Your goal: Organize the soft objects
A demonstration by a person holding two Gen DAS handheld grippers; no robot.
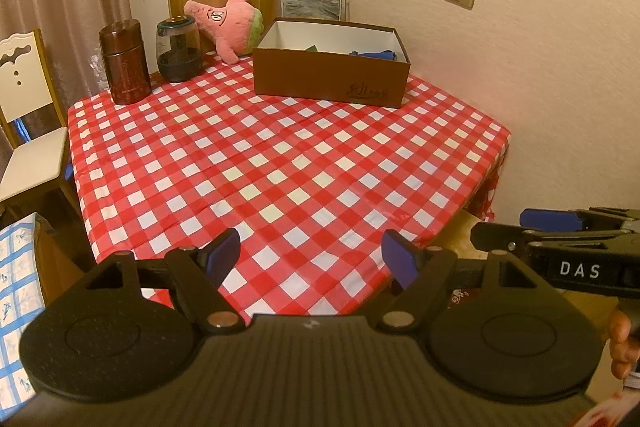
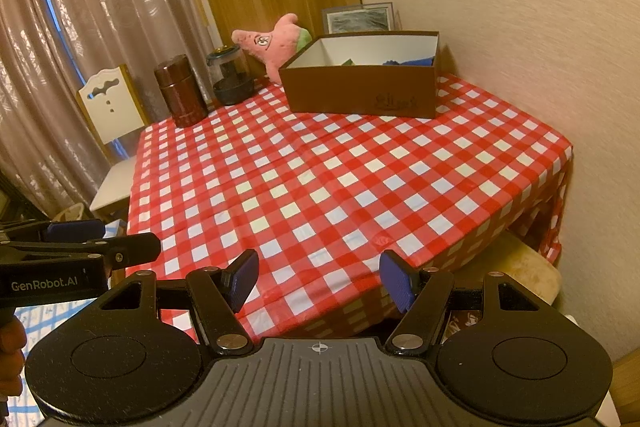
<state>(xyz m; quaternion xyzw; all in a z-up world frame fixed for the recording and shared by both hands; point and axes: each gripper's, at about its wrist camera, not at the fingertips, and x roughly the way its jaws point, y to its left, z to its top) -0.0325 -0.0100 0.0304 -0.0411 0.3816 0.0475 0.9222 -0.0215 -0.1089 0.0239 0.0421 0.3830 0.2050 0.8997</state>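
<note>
The pink plush toy leans at the far side of the tabletop, just beside the brown box. It looks light and squishy; its fat middle seems easiest to pinch. Both tongs, left and right, are open and empty.

Dim warm light, fisheye-warped edges

A red-and-white checked cloth is covering the counter; the box is showing brown outside and white inside; the plush is looking pink with a green patch; blue pads are tipping each black claw; a tin is gleaming dark brown.
</note>
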